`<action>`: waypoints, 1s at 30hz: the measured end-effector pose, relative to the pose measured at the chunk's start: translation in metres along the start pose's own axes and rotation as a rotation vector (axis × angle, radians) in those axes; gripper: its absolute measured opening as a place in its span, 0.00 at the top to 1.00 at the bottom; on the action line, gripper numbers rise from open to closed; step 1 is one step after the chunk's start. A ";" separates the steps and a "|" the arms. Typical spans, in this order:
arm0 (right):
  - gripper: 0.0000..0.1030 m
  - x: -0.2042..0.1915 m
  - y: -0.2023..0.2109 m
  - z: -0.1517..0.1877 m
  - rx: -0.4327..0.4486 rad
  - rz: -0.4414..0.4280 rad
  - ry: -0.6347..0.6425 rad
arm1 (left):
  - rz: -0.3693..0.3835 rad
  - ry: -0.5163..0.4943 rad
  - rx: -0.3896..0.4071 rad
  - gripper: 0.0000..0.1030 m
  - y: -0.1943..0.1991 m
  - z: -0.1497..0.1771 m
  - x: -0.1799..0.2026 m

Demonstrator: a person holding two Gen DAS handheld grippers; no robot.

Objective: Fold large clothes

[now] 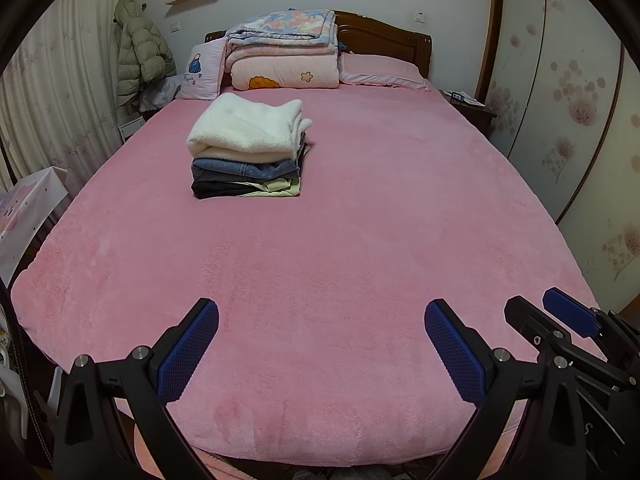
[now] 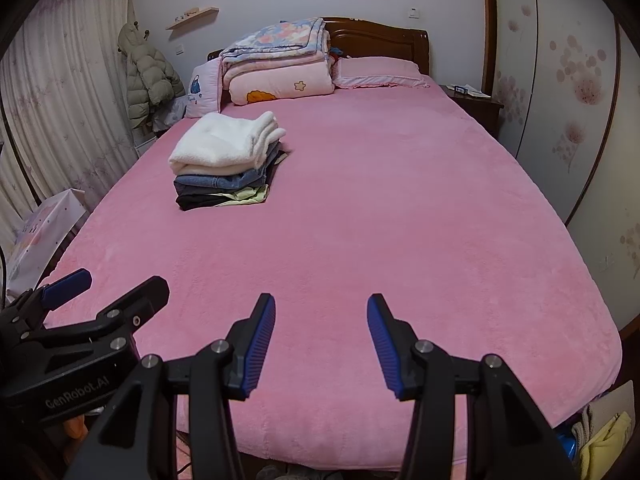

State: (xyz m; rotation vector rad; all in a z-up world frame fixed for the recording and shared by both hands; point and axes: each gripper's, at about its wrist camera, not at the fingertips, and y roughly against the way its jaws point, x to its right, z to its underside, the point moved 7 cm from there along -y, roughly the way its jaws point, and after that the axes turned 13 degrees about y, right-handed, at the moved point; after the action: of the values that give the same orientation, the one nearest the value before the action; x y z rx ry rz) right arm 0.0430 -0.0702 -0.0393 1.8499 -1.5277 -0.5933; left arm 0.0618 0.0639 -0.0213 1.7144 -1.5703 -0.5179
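Clothes (image 1: pixel 248 148) | folded stack on bed (image 1: pixel 360 240) | white fleece topmost (neat)

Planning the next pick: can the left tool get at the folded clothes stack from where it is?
Probably not without moving in: nothing lies between the open, empty left tool and the folded clothes stack, but the stack sits well up the pink bed, toward the pillows.

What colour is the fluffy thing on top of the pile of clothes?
White. The fluffy top piece shows best in the left wrist view.
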 end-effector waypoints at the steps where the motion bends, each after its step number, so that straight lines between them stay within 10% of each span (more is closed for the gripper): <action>1: 0.53 0.000 0.000 0.000 0.000 0.000 0.000 | -0.001 0.000 0.000 0.01 0.000 0.001 0.001; 30: 0.53 0.005 -0.009 0.008 -0.020 0.006 -0.023 | -0.004 0.006 -0.065 0.01 -0.010 0.002 0.000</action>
State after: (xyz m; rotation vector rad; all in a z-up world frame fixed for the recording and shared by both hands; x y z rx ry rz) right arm 0.0448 -0.0755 -0.0513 1.8284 -1.5366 -0.6267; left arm 0.0670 0.0631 -0.0301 1.6694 -1.5299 -0.5595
